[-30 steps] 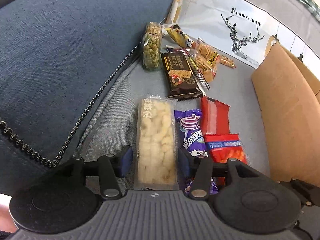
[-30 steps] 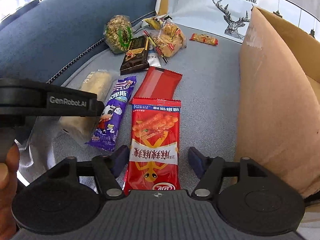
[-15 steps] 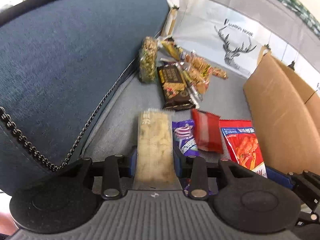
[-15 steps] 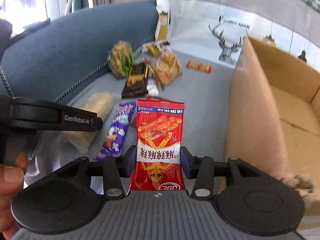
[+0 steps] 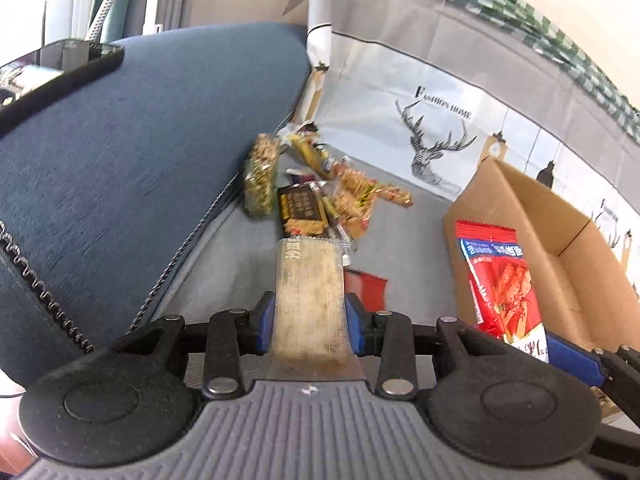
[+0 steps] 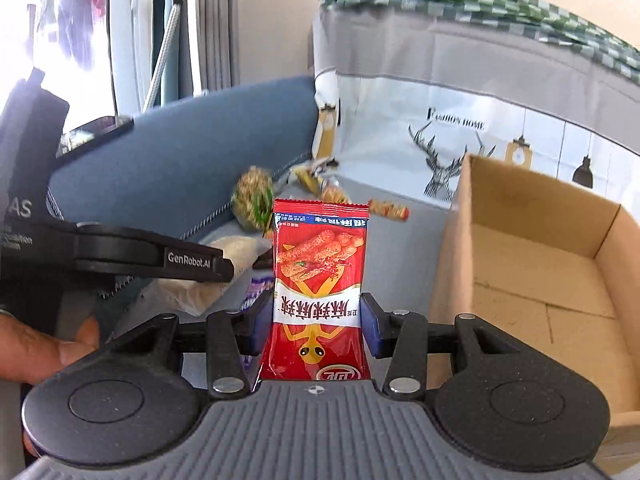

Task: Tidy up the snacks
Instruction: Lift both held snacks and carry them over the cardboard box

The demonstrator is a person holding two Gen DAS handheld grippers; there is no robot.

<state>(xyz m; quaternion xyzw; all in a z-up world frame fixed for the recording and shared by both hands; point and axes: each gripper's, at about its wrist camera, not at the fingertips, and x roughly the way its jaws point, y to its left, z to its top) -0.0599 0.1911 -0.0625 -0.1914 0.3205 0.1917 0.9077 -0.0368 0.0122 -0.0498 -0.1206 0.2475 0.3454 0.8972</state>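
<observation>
1. Snack packets are the job: a red foil packet printed with fried sticks (image 6: pixel 320 280) hangs upright in the right gripper (image 6: pixel 316 320), up off the seat and just left of the open brown cardboard box (image 6: pixel 536 280); a pale puffed-rice bar in clear wrap (image 5: pixel 310 296) sticks forward out of the left gripper (image 5: pixel 310 320), above the grey seat cushion (image 5: pixel 240 264)
2. Likely slip: each packet is pinched only near its lower end, so the long free end could swing or slide out on a quick move toward the box
3. Likely snag: the red packet could catch the near box wall if carried across too low, and the two grippers, close side by side, might knock together
4. Right gripper: fingers pressed against the red packet's two edges, touching nothing else
5. Left gripper: blue pads (image 5: pixel 264 320) squeezed onto the bar's sides
6. Farther off, a loose heap of mixed snack packets (image 5: pixel 320 192) lies by the blue sofa backrest (image 5: pixel 140 152), waiting
</observation>
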